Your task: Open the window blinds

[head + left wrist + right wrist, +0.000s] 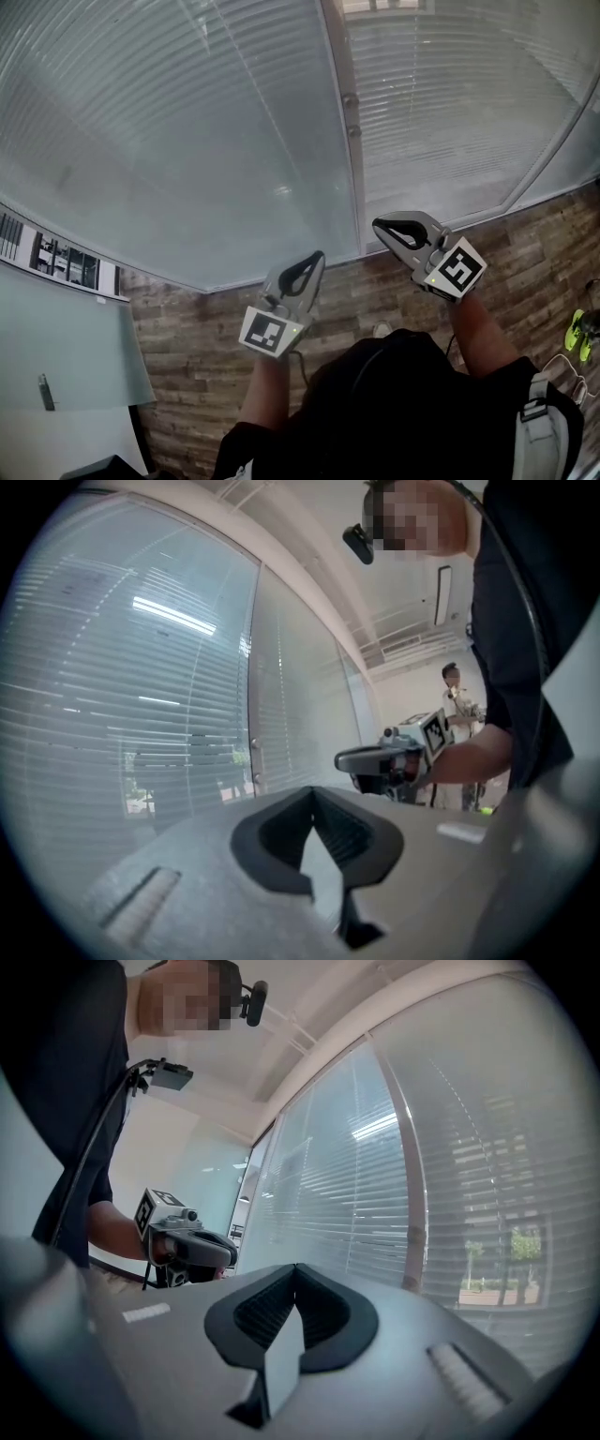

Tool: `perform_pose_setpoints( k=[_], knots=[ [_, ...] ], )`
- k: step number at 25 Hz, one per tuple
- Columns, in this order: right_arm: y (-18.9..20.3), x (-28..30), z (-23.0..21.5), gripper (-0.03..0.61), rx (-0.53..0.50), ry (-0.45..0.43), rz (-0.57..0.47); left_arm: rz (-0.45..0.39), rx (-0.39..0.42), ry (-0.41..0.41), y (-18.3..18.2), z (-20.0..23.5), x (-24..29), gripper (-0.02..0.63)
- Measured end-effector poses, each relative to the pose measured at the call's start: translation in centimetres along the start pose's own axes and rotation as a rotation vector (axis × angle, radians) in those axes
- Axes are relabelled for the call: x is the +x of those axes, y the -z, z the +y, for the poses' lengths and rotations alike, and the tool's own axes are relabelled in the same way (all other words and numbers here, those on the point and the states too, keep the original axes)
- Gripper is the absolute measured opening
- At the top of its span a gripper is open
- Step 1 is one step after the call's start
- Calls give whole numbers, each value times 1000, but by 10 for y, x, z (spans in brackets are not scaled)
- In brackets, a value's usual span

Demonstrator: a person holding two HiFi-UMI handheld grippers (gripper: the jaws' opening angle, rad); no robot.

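The left claw (317, 257) and the right claw (379, 226) are both closed, holding nothing, near the lowered window blinds (169, 131).

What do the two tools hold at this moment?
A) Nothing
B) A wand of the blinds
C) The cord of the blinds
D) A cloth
A: the jaws of the left tool and of the right tool stand together with nothing between them, and both are raised in front of the window blinds.
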State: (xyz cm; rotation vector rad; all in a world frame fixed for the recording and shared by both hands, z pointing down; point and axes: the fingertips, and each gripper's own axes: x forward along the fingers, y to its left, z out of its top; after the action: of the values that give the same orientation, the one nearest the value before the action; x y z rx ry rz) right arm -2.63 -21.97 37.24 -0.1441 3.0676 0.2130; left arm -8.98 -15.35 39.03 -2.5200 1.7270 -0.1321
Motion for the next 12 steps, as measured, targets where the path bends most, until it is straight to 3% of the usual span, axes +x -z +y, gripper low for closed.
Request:
perform_pose_setpoints(
  k=[12],
  knots=[
    [13, -18, -81, 6, -22, -2, -50, 33, 35, -61, 1, 11, 66, 5]
  ],
)
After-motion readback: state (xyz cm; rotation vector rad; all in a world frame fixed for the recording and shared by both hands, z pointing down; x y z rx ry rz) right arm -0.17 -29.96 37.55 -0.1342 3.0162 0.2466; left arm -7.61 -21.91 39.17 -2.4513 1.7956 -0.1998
